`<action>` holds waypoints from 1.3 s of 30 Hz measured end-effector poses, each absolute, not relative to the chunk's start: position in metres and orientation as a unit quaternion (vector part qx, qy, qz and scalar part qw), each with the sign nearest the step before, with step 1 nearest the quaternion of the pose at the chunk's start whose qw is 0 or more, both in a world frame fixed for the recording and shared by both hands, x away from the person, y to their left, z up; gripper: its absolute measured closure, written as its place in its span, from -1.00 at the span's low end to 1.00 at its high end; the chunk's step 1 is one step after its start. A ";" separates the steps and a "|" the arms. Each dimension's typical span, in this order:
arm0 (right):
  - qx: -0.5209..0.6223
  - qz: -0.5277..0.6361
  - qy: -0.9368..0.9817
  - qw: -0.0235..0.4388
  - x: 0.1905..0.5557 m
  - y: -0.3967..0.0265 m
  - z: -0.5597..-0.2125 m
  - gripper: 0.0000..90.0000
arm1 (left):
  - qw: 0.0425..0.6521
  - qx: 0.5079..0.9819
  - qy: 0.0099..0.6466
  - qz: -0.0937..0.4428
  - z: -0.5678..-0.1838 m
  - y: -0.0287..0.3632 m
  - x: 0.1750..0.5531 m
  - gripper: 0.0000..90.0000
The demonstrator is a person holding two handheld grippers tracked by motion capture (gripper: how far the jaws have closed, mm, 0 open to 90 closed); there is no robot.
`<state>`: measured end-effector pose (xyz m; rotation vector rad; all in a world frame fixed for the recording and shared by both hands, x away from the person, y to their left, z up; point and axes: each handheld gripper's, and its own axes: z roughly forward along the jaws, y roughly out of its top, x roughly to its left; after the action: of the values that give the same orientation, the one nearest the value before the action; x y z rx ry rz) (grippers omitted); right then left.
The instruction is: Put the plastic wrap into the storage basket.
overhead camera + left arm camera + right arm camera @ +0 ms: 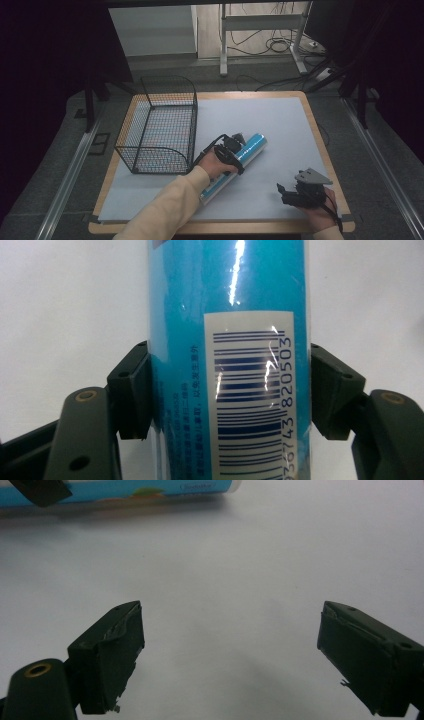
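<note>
Two grippers are seen at the near half of the table (310,112), which is covered by a pale sheet (260,120). The left gripper (234,148) is held over the middle of the sheet, and its jaws are closed against both sides of a blue tube (239,162). In the left gripper view the tube's (227,340) glossy blue wrapper and a white barcode label (248,395) are pinched between the two black pads (131,390), one on each flank. The tube is laid slantwise on the sheet, its far end toward the table's centre, its near end hidden under the cream sleeve (170,207) near the front edge. A black wire basket (161,125) is stood at the far-left part of the sheet, just beside the left hand (216,165). The right gripper (287,192) is held low near the front right corner, well apart from the tube. In the right gripper view its jaws are spread wide over bare sheet (235,580), nothing between them, and the tube (150,491) is glimpsed along the top edge.
</note>
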<state>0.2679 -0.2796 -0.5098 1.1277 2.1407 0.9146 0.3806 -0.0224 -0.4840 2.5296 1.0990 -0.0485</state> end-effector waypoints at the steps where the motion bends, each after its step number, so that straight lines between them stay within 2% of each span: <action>1: 0.419 0.340 0.796 0.274 0.268 -0.280 -0.510 -0.74 | 0.193 0.900 0.391 -0.017 -0.483 -0.022 0.381 -0.30; 39: 0.423 0.342 0.793 0.275 0.269 -0.282 -0.510 -0.73 | 0.196 0.910 0.365 0.009 -0.427 -0.009 0.386 -0.30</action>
<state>0.2685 -0.2823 -0.5096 1.1361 2.1315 0.9199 0.3861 -0.0094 -0.4271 2.5487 1.0221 0.0240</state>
